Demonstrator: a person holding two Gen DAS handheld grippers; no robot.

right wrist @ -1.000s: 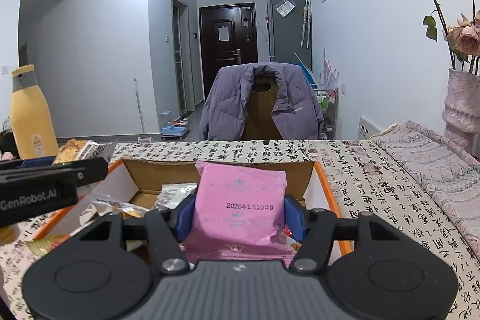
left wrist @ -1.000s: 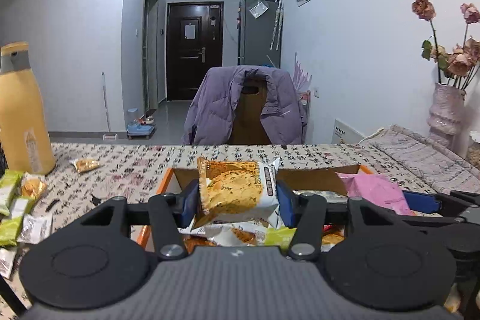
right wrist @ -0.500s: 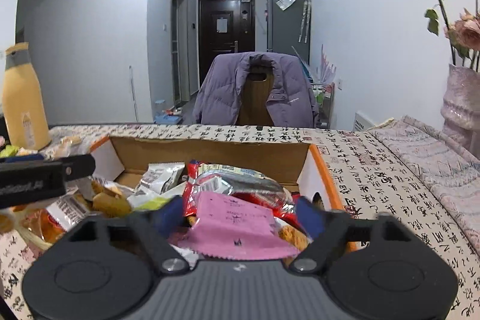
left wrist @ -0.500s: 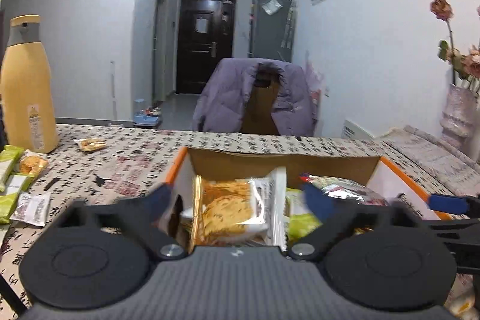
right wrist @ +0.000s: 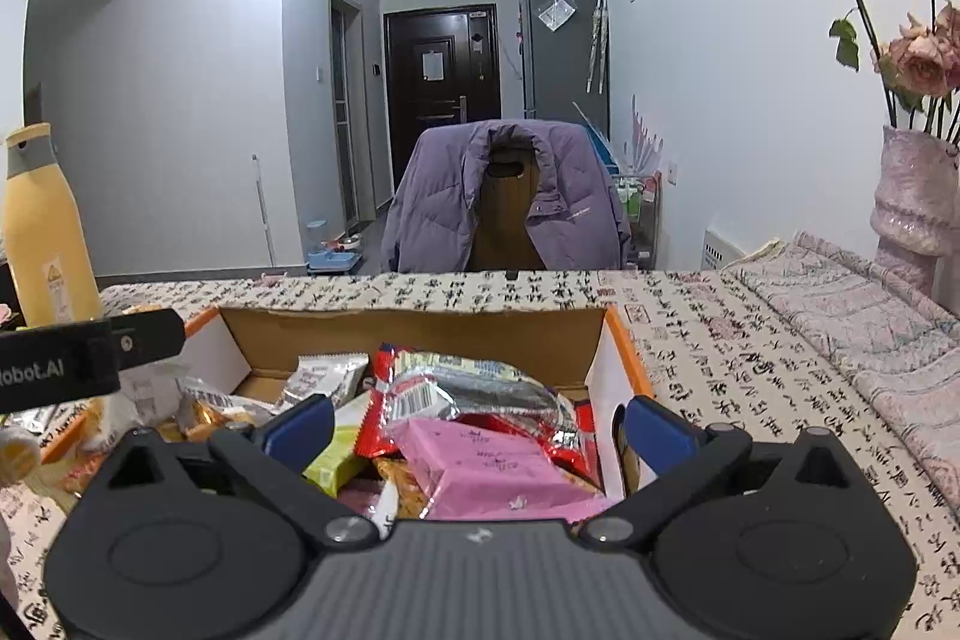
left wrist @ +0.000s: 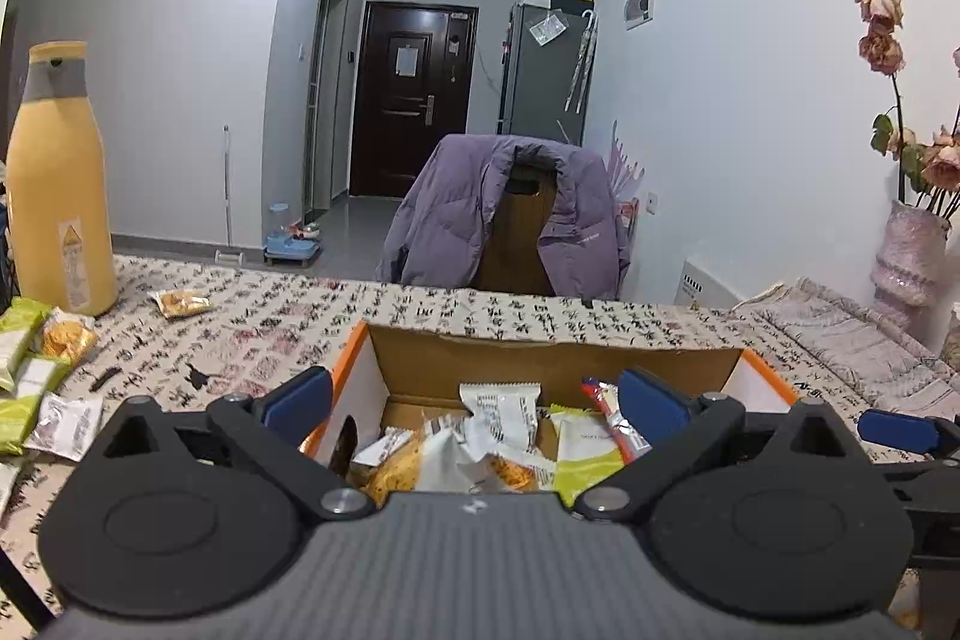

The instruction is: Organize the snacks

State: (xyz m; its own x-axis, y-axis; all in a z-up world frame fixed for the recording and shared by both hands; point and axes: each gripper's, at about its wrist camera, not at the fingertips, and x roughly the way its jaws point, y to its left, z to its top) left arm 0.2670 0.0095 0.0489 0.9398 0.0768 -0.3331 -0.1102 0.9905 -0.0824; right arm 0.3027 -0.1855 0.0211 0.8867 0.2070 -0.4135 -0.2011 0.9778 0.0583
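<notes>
Yellow bottle (left wrist: 60,184), purple jacket (left wrist: 456,220), vase (right wrist: 915,196)

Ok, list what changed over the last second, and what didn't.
Both tools let go. The left tool has just opened and its orange snack pack now lies in the cardboard box. The right tool has just opened too, leaving the pink packet on the pile. Box, yellow bottle and loose snacks stayed.

Left gripper (left wrist: 474,400) – black linkage arms, two round discs at lower left & right of frame, grey ribbed body w/ small white mark, silver pivot screws, blue pads (left wrist: 298,396). Right gripper (right wrist: 477,424) – same build; the other gripper's black bar at left edge reads "obot.AI" in white.
</notes>
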